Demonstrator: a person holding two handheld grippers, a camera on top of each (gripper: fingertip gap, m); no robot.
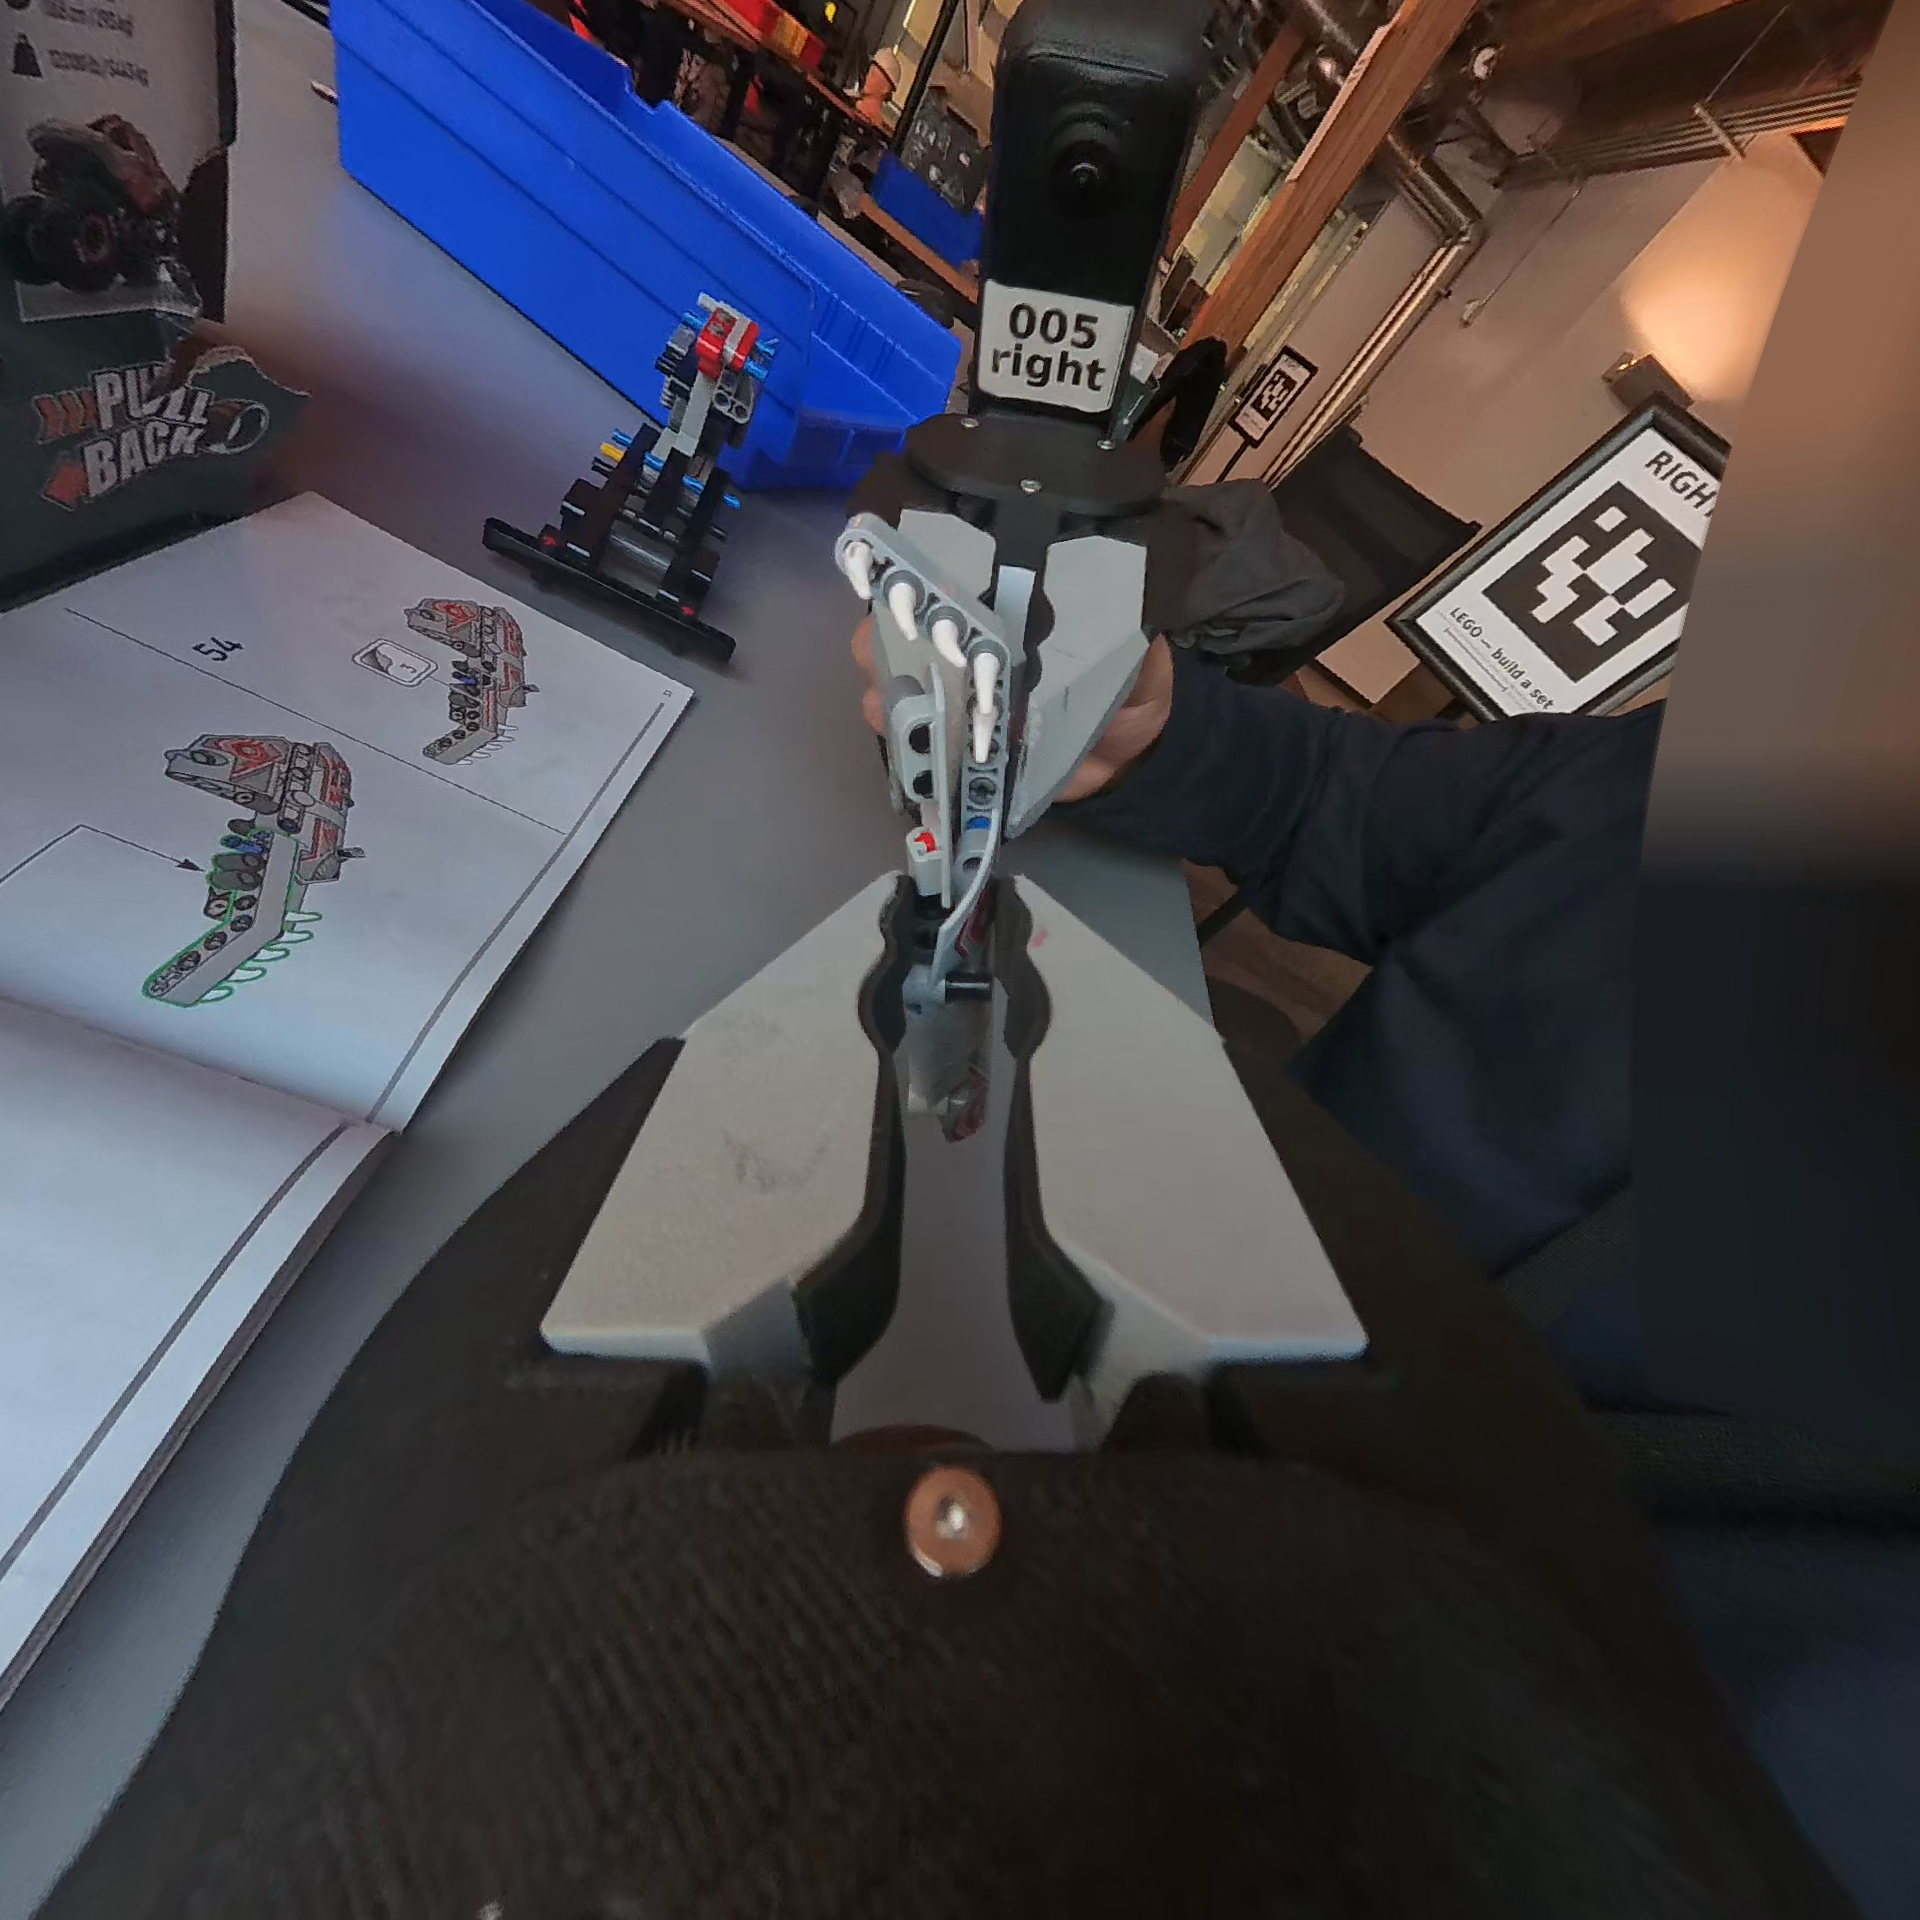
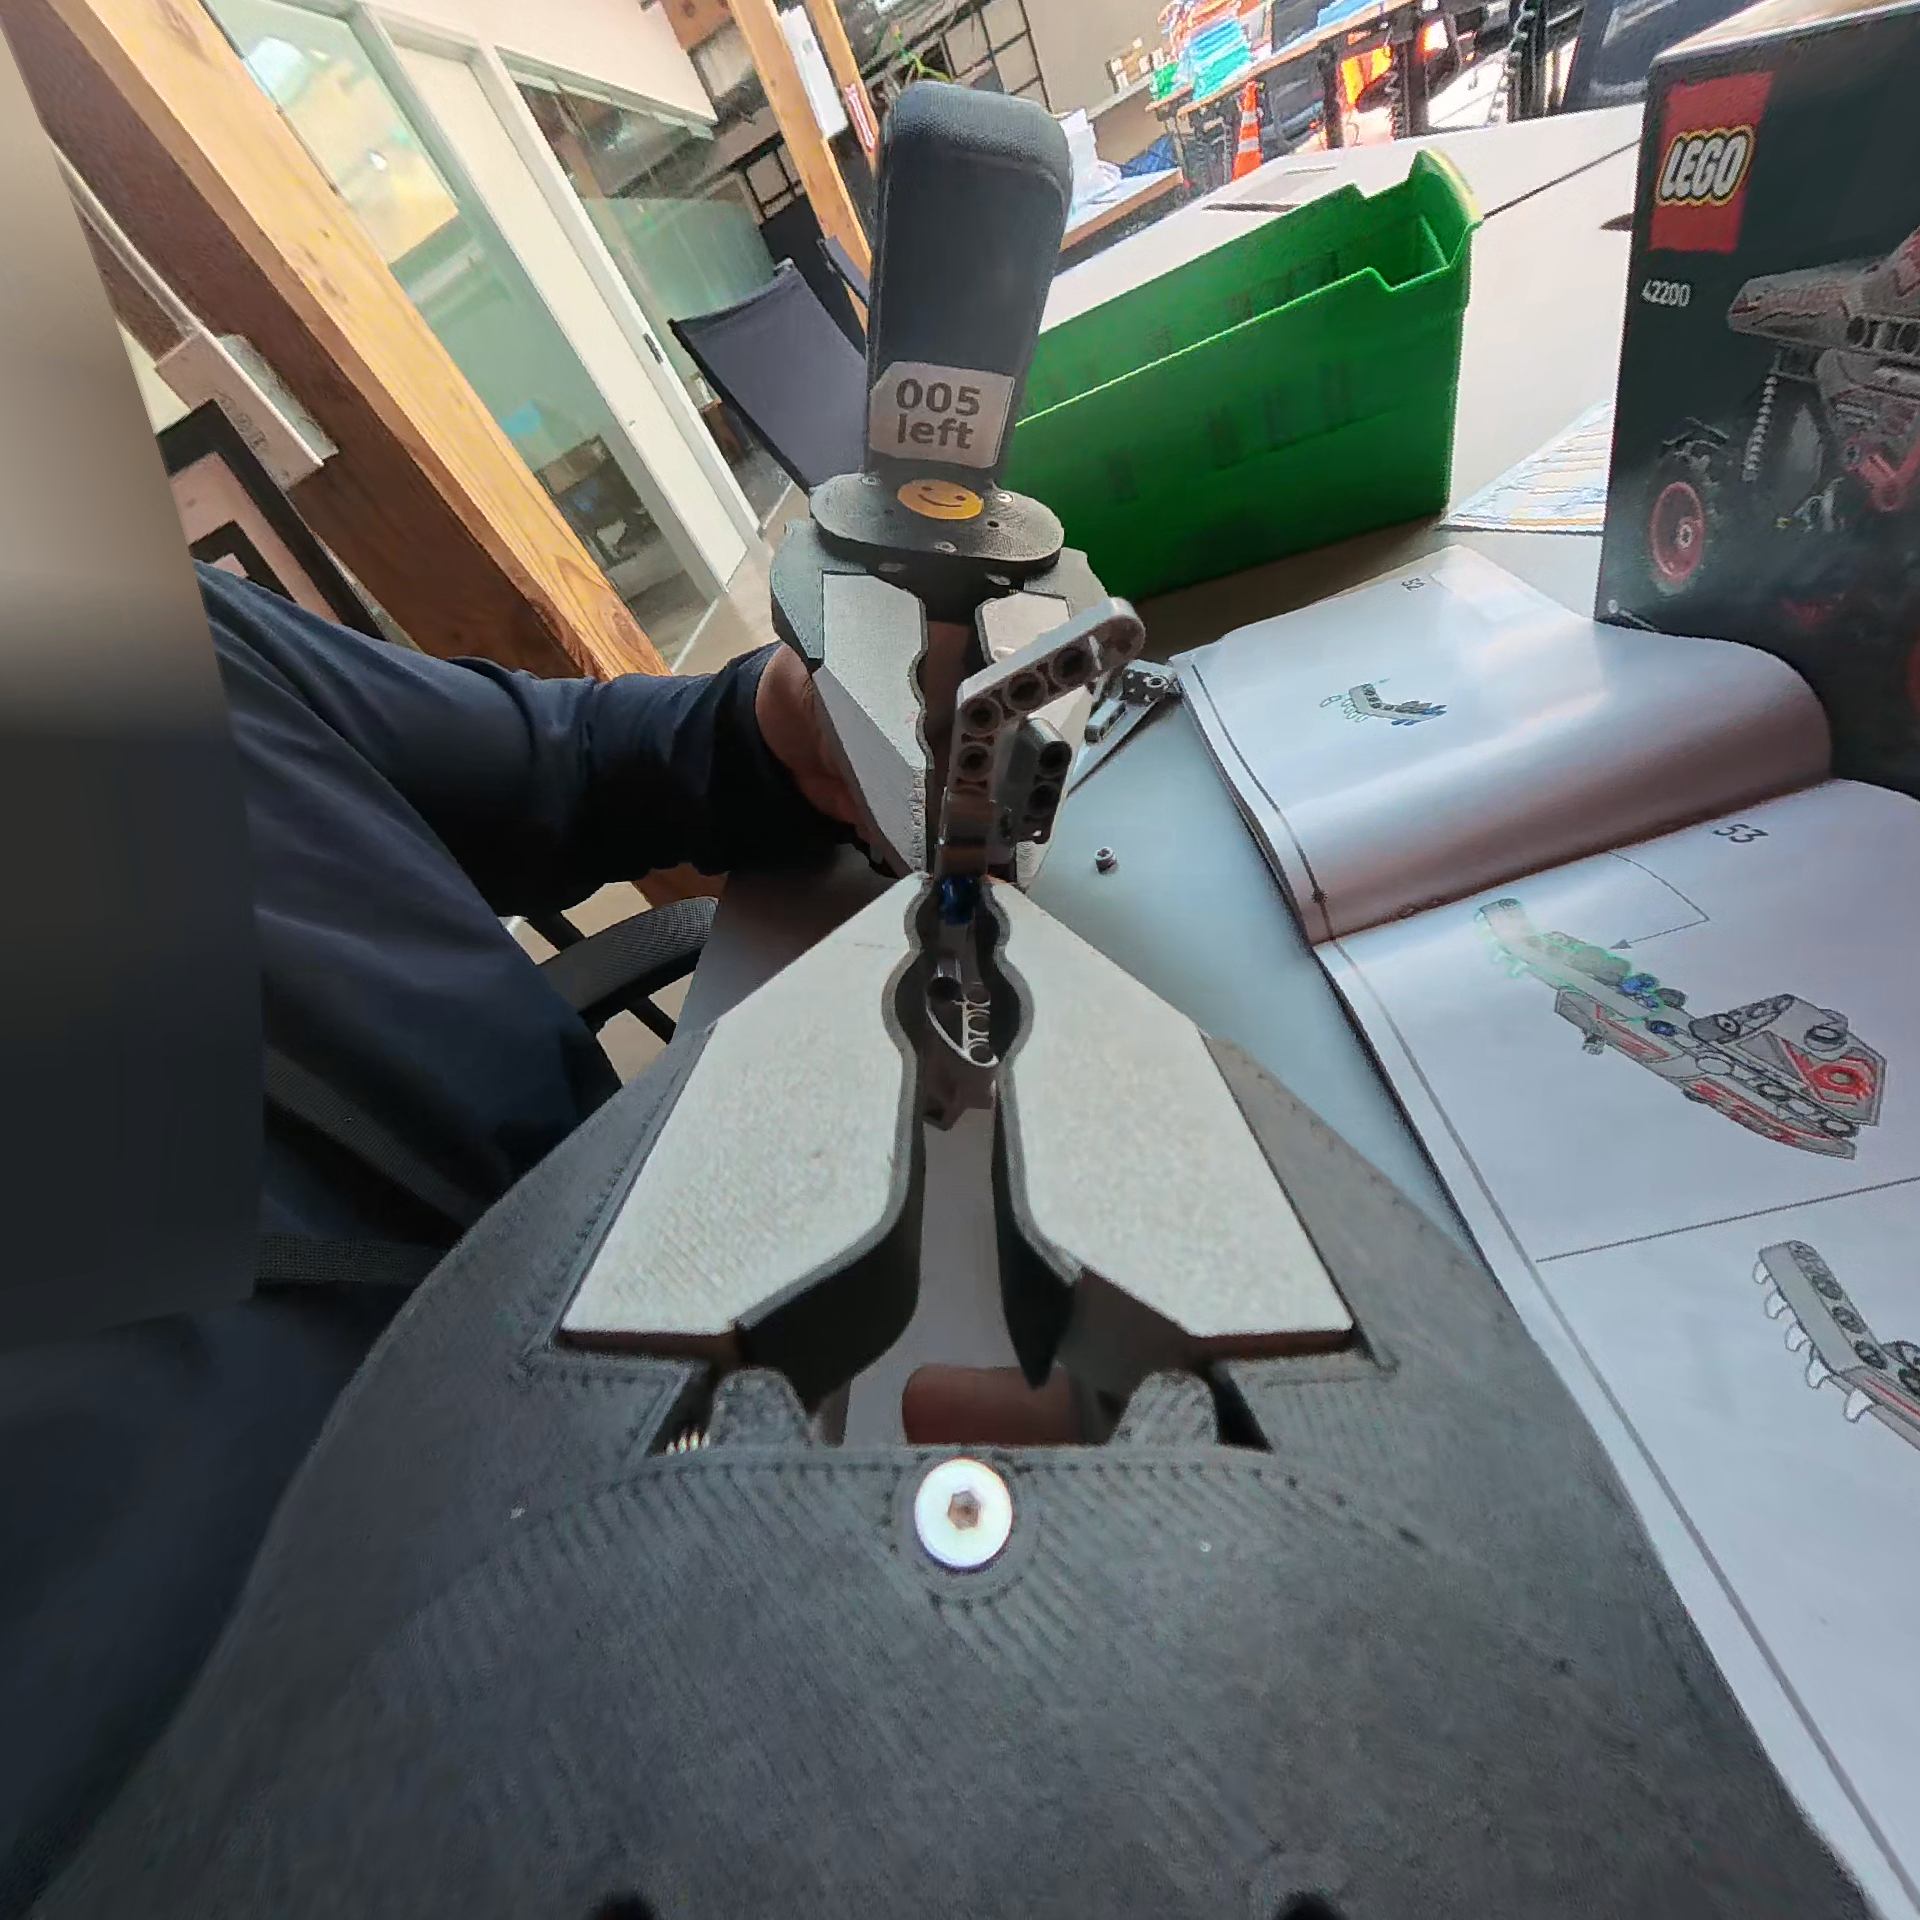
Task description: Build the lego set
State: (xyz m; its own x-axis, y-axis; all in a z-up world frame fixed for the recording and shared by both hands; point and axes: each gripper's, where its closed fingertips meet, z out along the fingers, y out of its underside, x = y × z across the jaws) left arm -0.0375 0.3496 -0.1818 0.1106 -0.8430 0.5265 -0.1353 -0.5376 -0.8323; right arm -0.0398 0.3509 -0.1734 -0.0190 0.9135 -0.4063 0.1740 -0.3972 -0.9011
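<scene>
Left gripper [image 1: 948,914] clamps the grey toothed assembly [image 1: 951,790] at centre; right gripper [image 1: 1013,821] meets it from twelve o'clock. Open manual [image 1: 312,831] at nine, partial chassis [image 1: 655,488] and blue bin [image 1: 623,229] toward eleven.

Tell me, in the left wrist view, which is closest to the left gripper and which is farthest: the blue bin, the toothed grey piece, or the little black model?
From the left gripper:
1. Toothed grey piece, right ahead, above the fingertips.
2. Little black model, farther back on the left, on the table.
3. Blue bin, behind the model.

left hand-held gripper [image 1: 951,914] clamped | right hand-held gripper [image 2: 961,894] clamped, tip-to-tip
</scene>
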